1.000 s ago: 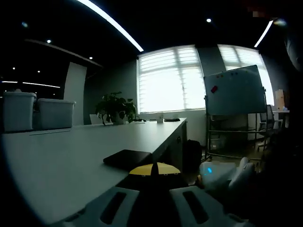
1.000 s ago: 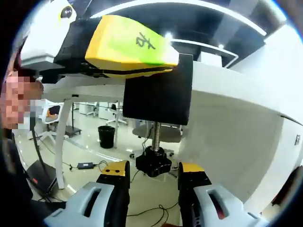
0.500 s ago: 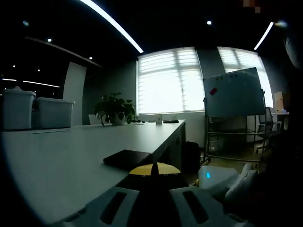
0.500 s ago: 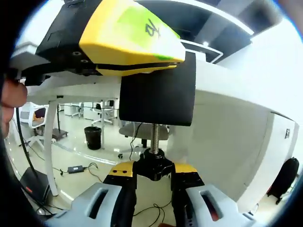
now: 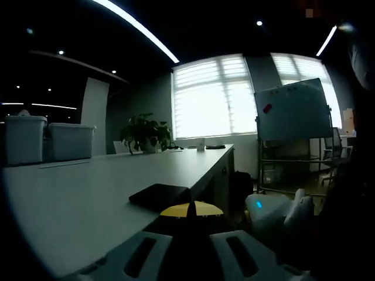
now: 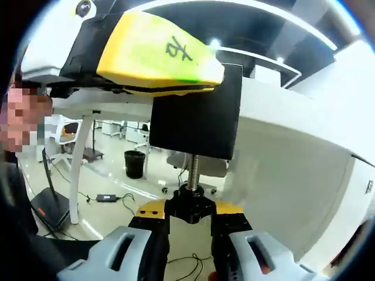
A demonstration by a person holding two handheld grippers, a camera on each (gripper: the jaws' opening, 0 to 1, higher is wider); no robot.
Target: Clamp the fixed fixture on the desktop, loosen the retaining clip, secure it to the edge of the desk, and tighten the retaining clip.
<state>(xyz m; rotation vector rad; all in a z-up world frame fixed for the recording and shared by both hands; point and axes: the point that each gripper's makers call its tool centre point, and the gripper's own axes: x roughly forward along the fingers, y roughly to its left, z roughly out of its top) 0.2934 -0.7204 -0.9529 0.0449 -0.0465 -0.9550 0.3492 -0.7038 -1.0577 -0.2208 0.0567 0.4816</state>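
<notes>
The black fixture (image 5: 159, 196) lies with its top plate on the white desk (image 5: 88, 193) at the near edge. My left gripper (image 5: 190, 212) is shut on it, yellow tips together. In the right gripper view the fixture's black body (image 6: 196, 120) hangs over the desk edge (image 6: 281, 129), with the left gripper's (image 6: 176, 70) yellow fingers pinching it from above. A threaded screw (image 6: 192, 170) runs down from the body to a black knob (image 6: 188, 202). My right gripper (image 6: 190, 212) is shut on that knob. Its white body (image 5: 272, 211) sits below the desk edge.
Two white bins (image 5: 23, 137) and a potted plant (image 5: 145, 133) stand far back on the desk. A whiteboard (image 5: 293, 111) stands on the floor to the right. Under the desk are a black waste bin (image 6: 133, 164), cables and a person at the left.
The right gripper, open below the knob a second ago, closed on the knob and still holds it. The right view has rolled a little. The left gripper has stayed put.
</notes>
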